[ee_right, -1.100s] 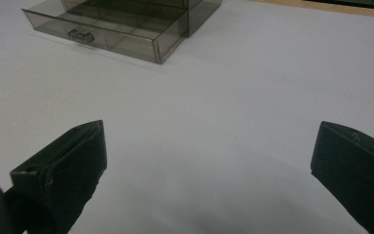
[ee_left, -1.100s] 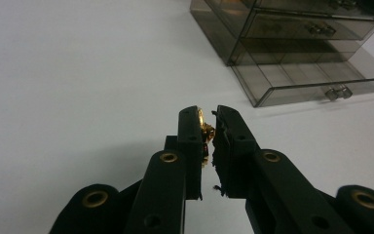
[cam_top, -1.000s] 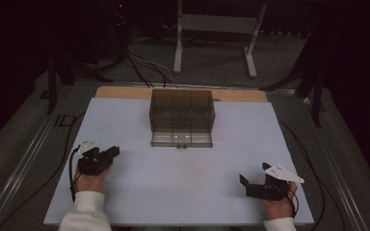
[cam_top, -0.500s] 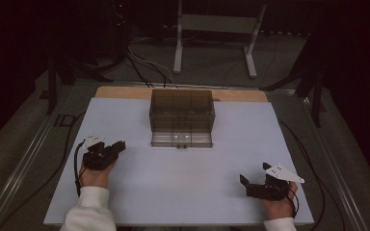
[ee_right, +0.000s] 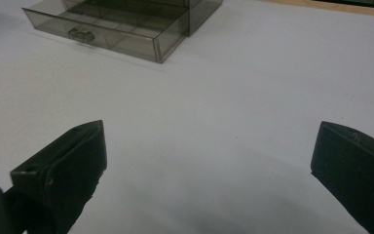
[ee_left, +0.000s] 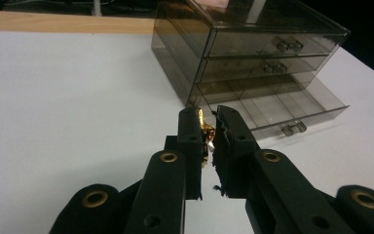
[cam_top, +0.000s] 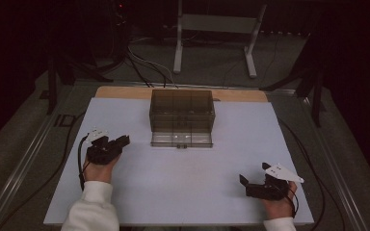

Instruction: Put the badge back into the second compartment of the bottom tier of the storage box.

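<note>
My left gripper (ee_left: pixel 208 127) pinches small gold foil-wrapped piece (ee_left: pixel 206 138) between near-closed jaws, held above table just left of smoked-plastic drawer unit (cam_top: pixel 182 110). Bottom drawer (ee_left: pixel 292 109) pulled out, likely to receive piece. My right gripper (cam_top: pixel 243 185) idle near table's front edge, well right of unit, jaws wide, empty.

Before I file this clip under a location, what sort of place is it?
Probably a lab recording bench: a bare white tabletop, cables on the dark floor, a metal stand behind, and a smoky clear drawer organiser set out alone.
</note>
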